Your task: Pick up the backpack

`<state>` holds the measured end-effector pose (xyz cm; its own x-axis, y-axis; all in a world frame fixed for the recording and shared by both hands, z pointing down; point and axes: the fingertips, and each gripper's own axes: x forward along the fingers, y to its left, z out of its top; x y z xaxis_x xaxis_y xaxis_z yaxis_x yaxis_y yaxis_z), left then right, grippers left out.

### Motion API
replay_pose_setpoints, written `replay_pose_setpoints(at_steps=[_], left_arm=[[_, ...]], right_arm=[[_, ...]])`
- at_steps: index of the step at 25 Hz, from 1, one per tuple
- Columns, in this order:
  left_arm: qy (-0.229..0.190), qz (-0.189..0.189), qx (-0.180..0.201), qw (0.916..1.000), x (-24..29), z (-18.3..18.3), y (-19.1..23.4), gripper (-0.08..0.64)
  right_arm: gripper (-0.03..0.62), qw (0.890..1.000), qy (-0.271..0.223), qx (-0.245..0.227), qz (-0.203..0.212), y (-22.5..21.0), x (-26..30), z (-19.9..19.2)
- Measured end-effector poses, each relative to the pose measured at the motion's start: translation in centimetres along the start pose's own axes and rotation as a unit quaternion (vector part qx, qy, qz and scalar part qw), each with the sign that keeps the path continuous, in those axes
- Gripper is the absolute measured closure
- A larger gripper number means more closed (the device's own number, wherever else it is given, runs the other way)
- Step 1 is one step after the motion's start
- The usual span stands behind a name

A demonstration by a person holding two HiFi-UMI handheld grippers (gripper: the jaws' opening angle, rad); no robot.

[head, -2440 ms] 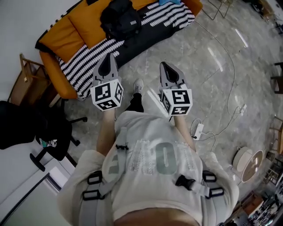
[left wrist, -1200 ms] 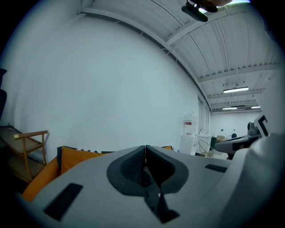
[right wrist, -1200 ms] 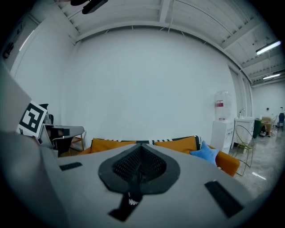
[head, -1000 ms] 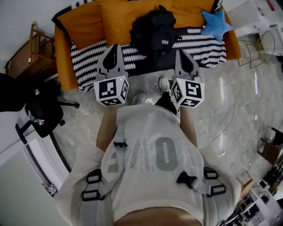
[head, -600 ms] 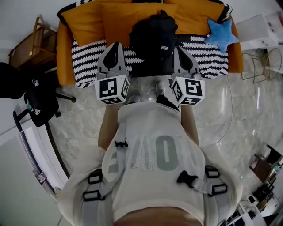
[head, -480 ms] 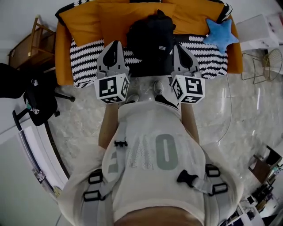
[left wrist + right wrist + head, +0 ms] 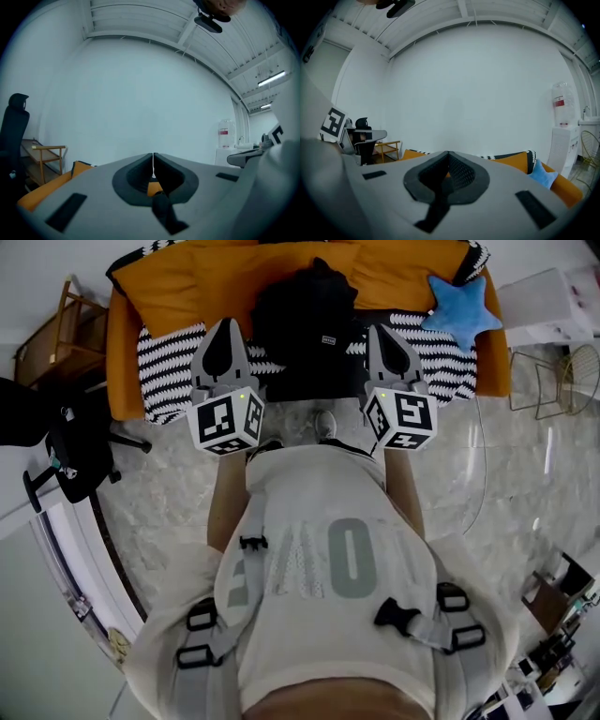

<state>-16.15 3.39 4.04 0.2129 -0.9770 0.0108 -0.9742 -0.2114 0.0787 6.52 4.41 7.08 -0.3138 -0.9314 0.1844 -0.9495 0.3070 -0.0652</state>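
Orange sofa holds a bulky black backpack; left gripper and right gripper have fingers together, empty.

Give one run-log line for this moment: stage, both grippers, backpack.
stage: pre-grasp | left gripper: shut, empty | right gripper: shut, empty | backpack: on sofa, not held

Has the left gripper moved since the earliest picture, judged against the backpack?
Yes. The left gripper came forward toward the sofa: the backpack lay well ahead, now it sits beside its tip.
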Motion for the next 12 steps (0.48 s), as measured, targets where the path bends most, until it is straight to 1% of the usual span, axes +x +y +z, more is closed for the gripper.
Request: replay_pose_setpoints(at_steps=[6, 12], left_arm=[[-0.004, 0.011, 0.002, 0.9999, 0.1, -0.4, -1.3, 0.538], [-0.022, 0.018, 0.003, 0.9996, 0.4, 0.3, -2.1, 0.538]], right_arm=[[0.584, 1.000, -0.001, -0.001, 0.011, -1.3, -0.2, -0.4], [0.584, 1.000, -0.011, 0.006, 0.009, -2.7, -0.3, 0.0]])
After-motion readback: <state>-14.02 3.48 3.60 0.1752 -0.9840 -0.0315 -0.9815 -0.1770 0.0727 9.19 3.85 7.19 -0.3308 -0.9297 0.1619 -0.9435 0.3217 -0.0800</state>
